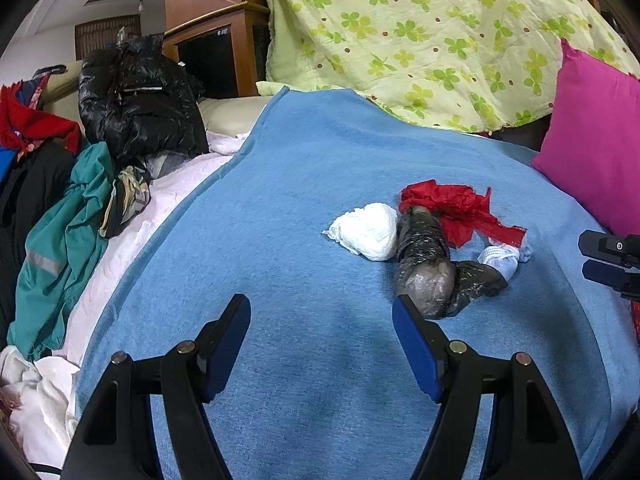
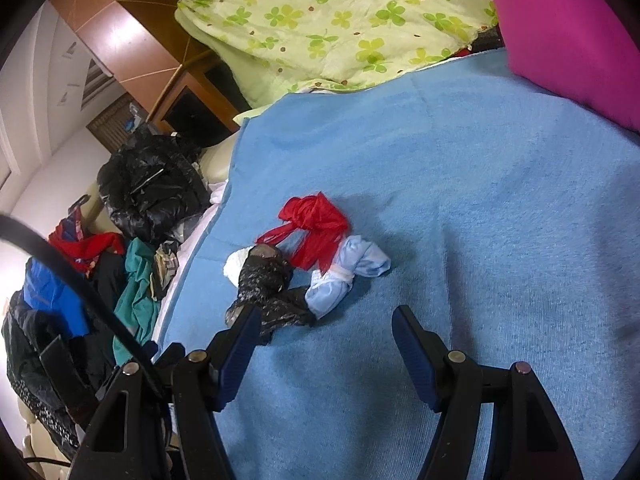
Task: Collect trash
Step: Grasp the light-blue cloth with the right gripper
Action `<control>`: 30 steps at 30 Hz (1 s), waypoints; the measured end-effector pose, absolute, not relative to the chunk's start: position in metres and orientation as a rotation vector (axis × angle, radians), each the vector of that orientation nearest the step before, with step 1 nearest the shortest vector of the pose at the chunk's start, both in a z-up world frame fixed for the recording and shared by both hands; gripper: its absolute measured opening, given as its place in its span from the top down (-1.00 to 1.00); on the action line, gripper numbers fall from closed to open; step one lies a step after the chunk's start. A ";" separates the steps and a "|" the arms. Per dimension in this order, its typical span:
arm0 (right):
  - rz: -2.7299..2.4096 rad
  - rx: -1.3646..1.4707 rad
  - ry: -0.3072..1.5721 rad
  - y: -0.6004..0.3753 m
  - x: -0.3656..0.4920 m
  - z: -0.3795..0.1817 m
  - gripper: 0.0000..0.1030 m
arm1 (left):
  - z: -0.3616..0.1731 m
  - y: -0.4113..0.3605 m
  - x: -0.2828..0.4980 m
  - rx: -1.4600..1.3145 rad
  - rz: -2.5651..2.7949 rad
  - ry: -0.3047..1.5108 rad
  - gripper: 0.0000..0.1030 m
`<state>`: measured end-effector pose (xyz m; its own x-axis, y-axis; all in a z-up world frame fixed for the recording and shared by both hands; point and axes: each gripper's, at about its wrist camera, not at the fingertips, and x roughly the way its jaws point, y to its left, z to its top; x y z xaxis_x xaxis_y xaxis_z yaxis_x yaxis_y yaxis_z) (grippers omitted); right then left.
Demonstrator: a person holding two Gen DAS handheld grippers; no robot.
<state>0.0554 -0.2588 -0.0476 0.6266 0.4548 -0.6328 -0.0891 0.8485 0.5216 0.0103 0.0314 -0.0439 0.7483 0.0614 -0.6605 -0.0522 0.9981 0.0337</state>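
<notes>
Both claws are wide apart and hold nothing: the left claw (image 1: 321,312) hangs low over the blue blanket (image 1: 312,168), and the right claw (image 2: 321,322) hangs over the same blanket from the other side. Going from left to right in the left wrist view, a heap of clothes lies at the far left, with a red garment (image 1: 28,120), a green jacket (image 1: 64,240) and a shiny black puffer jacket (image 1: 136,108) on top of a pale pink sheet (image 1: 168,200). Then comes the open blue blanket, and the trash lies in one small group on it, right of the middle. First in the group is a white paper ball (image 1: 366,231), which touches a dark plastic bundle (image 1: 424,264). Behind the bundle lies a crumpled red plastic bag (image 1: 456,208), and just beside these, at the right, is a small white knotted bag (image 1: 505,256). The right finger of the left claw ends just in front of the dark bundle. A green clover quilt (image 1: 432,40) is piled behind, and a pink pillow (image 1: 592,152) stands at the right edge. In the right wrist view the same dark plastic bundle (image 2: 268,284) lies just beyond the left finger, and the knotted bag (image 2: 348,276) looks pale blue there.
</notes>
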 end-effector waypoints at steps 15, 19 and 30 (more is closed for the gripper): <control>0.406 0.617 1.032 -0.236 0.123 -0.094 -0.17 | -0.046 0.056 0.074 -0.034 0.046 0.753 -0.43; 0.341 0.619 1.036 -0.230 0.137 -0.100 -0.10 | -0.049 0.059 0.092 -0.075 0.014 0.765 -0.43; 0.266 0.481 1.033 -0.211 0.153 -0.104 0.16 | -0.058 0.047 0.128 -0.138 -0.081 0.797 -0.43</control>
<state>0.1534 -0.2111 -0.1043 0.4934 0.4306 -0.7558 0.0122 0.8654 0.5010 0.1278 0.0472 -0.0585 0.6967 -0.1241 -0.7066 0.0198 0.9879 -0.1539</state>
